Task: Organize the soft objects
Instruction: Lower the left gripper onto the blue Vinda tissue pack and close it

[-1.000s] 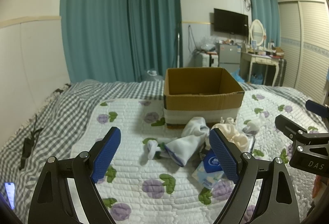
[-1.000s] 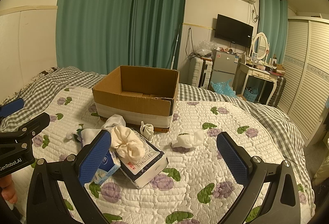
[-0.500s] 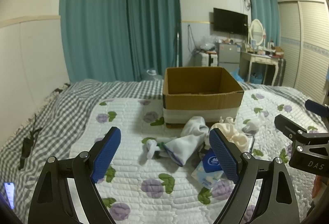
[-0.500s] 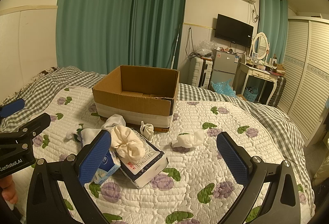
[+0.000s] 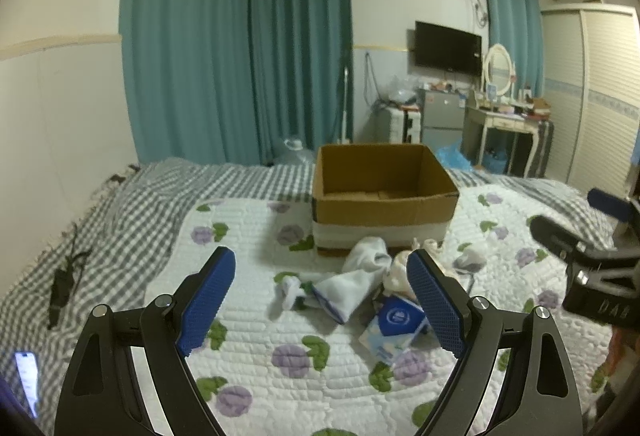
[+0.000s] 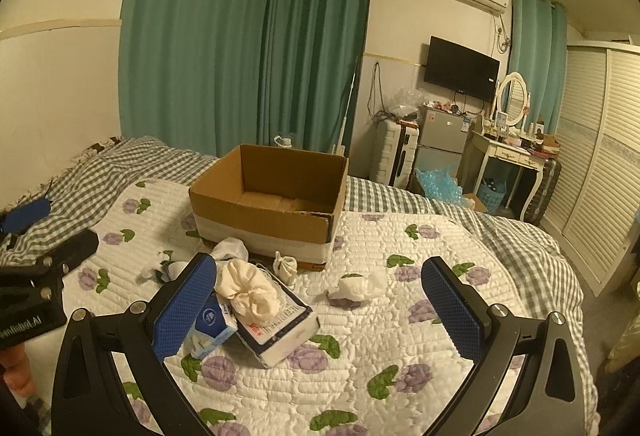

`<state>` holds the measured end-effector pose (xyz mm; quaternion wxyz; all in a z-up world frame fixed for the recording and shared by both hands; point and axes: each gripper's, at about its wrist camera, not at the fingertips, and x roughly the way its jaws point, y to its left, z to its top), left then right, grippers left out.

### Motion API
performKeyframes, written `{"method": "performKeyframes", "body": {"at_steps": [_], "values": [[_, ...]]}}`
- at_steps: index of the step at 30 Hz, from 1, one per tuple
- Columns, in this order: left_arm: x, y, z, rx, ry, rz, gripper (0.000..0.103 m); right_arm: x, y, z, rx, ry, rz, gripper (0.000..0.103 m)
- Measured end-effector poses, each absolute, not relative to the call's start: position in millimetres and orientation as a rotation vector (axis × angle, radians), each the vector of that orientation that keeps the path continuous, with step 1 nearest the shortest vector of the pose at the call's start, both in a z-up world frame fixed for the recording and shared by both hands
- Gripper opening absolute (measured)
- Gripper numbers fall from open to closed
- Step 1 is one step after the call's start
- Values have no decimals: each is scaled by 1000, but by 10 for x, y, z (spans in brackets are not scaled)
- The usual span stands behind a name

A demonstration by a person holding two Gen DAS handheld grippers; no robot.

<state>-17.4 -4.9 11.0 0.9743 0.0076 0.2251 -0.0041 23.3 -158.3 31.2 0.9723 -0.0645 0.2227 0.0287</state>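
Cardboard makes up the open box [image 5: 384,192] seen from the left wrist camera; it stands on a white quilt [image 5: 256,336] printed with purple flowers, and what shows of its inside is bare. Just before it lie a white sock [image 5: 352,286], a cream cloth bundle [image 5: 396,274] and a blue tissue pack [image 5: 394,324]. The left gripper [image 5: 320,300] hangs above the quilt with its jaws spread wide and nothing between them. A grey checked blanket [image 5: 132,212] covers the bed beyond, and teal curtains [image 5: 240,48] hang behind. From the right wrist camera the same box [image 6: 268,204] shows a bare floor; the cream bundle [image 6: 248,290] rests on a flat white-and-navy pack [image 6: 280,328], beside the tissue pack [image 6: 210,322], with a crumpled white cloth [image 6: 358,286] lying apart to the right. The right gripper [image 6: 320,300] is likewise wide open and empty. A wall television [image 6: 460,66], a dressing table [image 6: 512,152] and a louvred wardrobe [image 6: 596,172] line the room.
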Motion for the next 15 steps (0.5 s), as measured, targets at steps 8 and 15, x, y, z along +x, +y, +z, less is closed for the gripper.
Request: {"method": "performKeyframes", "body": {"at_steps": [8, 15], "values": [[-16, -335, -445, 40, 597, -65, 90, 436, -1627, -139, -173, 588, 69, 103], [188, -379, -872, 51, 687, -69, 89, 730, -1457, -351, -241, 671, 133, 103]]}}
